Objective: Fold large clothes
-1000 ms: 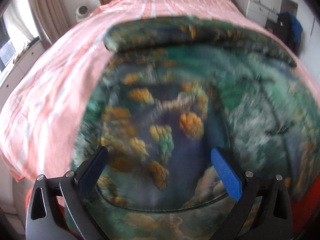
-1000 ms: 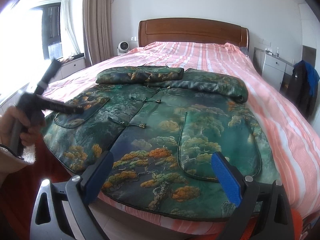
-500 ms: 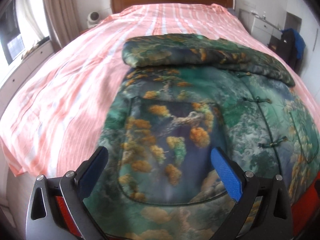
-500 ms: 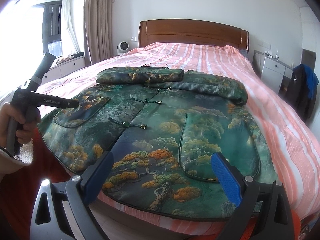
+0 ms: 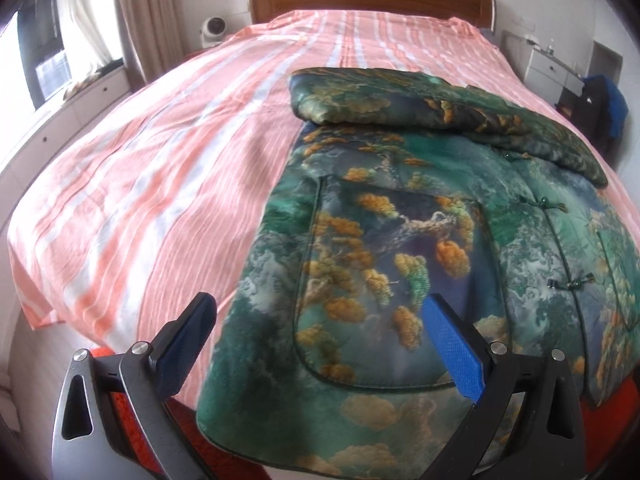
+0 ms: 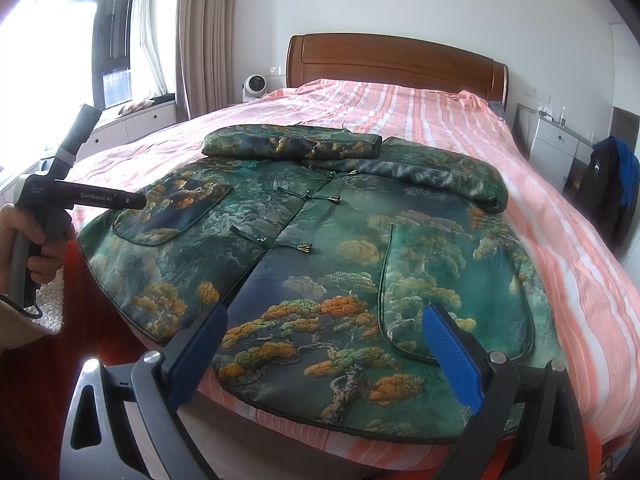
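A large padded jacket (image 6: pixel 348 264) with a green, blue and orange landscape print lies flat, front up, on the bed, hem toward me. Both sleeves (image 6: pixel 292 146) are folded across its top. In the left wrist view the jacket's left half with its patch pocket (image 5: pixel 392 280) fills the right side. My left gripper (image 5: pixel 320 344) hovers open above the hem at the left corner, holding nothing. My right gripper (image 6: pixel 324 352) stands open over the hem on the right side, also empty. A hand (image 6: pixel 24 240) grips the left tool at the left edge of the right wrist view.
The bed (image 5: pixel 160 184) has a pink and white striped sheet and a wooden headboard (image 6: pixel 396 64). A small white fan (image 6: pixel 254 86) and curtains stand at the back left. A white nightstand (image 6: pixel 556 144) and a dark bag with blue cloth (image 6: pixel 612 184) stand on the right.
The left gripper has swung left and pulled back, so more bare sheet shows left of the jacket. The right gripper has barely moved. Both stay open.
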{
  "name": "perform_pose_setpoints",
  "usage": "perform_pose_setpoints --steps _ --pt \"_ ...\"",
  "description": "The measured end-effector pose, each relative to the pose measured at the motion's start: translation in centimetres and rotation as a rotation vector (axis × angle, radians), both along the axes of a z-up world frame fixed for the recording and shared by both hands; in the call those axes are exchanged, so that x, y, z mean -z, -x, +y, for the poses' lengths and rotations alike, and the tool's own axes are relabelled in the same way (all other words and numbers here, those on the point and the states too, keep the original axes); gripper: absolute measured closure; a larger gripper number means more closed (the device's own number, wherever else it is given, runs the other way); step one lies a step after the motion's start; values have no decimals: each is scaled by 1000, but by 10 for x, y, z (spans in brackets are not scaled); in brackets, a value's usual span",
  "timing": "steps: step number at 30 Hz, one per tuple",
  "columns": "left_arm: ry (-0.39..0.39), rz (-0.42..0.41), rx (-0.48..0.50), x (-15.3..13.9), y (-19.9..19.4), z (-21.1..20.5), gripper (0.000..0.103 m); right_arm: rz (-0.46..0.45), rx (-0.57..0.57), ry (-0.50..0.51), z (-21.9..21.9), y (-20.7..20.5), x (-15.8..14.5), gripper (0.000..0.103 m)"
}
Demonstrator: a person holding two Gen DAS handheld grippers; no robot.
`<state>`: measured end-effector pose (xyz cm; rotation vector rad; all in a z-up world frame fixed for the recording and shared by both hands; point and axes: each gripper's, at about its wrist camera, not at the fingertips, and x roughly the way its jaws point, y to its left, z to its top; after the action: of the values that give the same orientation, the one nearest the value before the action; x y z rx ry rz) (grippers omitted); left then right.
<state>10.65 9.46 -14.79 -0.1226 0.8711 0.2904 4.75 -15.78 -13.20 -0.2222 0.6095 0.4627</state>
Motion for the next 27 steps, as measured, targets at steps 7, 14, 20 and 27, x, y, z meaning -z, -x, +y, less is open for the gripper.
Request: perform_pose_setpoints --steps 7,14,20,27 --pt "-16 -40 -16 -1 23 6 1 -3 12 8 1 0 0 6" --pt "-3 -45 -5 -2 21 5 1 -5 3 15 4 1 0 6" --pt "1 -38 28 -2 21 -1 1 -20 6 19 4 4 -2 6" --pt "57 1 71 1 24 -1 1 -13 20 7 0 1 -2 6"
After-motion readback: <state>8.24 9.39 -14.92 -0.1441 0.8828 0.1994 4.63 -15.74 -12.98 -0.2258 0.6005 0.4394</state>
